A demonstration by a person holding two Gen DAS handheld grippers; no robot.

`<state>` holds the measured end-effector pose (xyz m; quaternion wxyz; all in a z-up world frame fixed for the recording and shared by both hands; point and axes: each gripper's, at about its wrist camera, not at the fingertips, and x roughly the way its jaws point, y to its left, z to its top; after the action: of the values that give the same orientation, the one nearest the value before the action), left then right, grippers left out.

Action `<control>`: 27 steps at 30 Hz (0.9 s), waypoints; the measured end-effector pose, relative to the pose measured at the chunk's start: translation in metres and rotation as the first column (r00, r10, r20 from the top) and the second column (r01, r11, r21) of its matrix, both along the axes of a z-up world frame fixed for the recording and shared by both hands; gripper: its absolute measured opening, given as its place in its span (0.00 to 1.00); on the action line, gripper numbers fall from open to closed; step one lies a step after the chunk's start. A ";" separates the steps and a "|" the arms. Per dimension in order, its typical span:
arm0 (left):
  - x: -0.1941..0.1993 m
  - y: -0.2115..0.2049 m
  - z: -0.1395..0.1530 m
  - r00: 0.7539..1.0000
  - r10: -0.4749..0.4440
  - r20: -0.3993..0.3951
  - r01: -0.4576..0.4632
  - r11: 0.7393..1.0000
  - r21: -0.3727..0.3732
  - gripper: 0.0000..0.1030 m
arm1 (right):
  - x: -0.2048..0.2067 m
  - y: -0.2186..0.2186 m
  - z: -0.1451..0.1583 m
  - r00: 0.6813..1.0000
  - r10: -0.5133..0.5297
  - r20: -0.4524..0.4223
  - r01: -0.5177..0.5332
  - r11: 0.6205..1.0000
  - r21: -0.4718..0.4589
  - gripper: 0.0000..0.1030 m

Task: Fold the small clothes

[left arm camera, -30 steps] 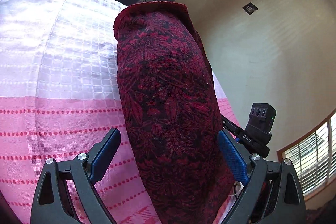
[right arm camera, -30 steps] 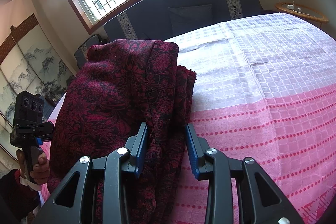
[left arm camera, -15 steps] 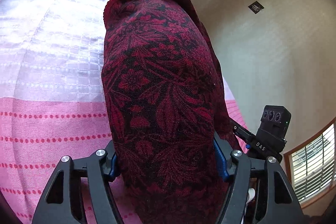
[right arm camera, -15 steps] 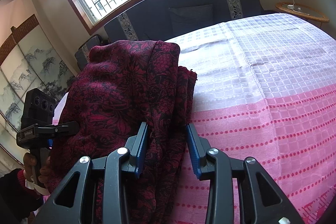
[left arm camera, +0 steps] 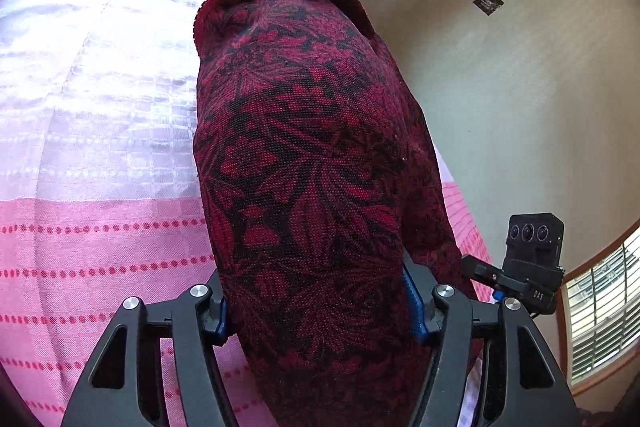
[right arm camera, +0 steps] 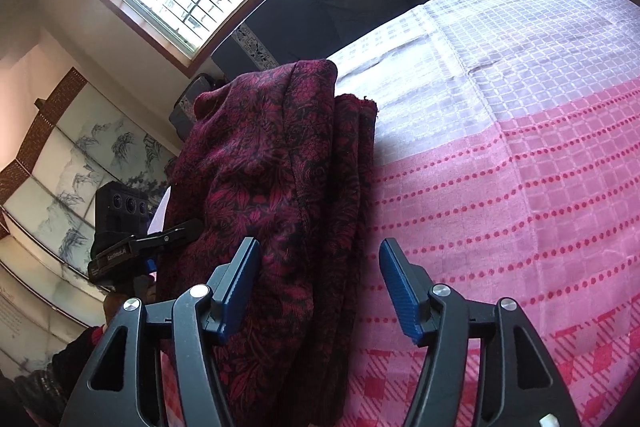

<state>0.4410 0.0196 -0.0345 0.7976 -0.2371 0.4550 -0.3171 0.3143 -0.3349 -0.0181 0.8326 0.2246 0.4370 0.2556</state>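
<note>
Pink-and-white bedspread (right arm camera: 500, 167) carries a red cloth (left arm camera: 312, 187); left gripper (left arm camera: 320, 311) jaws have closed, pinching it, while right gripper (right arm camera: 320, 287) jaws have just spread, cloth between them.

Very little to read here. In the left wrist view, white letters "DAS" sit on the black mount (left arm camera: 538, 294) under the three-lens camera block (left arm camera: 535, 234) of the other gripper. In the right wrist view, the matching black mount (right arm camera: 114, 255) below the other three-lens camera block carries a short white word, too blurred to make out. On the far wall, a small dark square plate (left arm camera: 488, 2) shows a faint pattern that can't be read as text. Nothing else carries lettering.
</note>
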 end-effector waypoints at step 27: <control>-0.012 0.009 -0.001 0.999 0.037 0.038 -0.038 0.999 0.024 0.62 | 0.023 0.047 -0.032 0.990 0.118 -0.079 -0.102 0.979 0.179 0.48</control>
<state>0.4292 0.0285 -0.0355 0.8147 -0.2296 0.4394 -0.3009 0.3377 -0.2882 -0.0497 0.7740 0.2833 0.4614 0.3282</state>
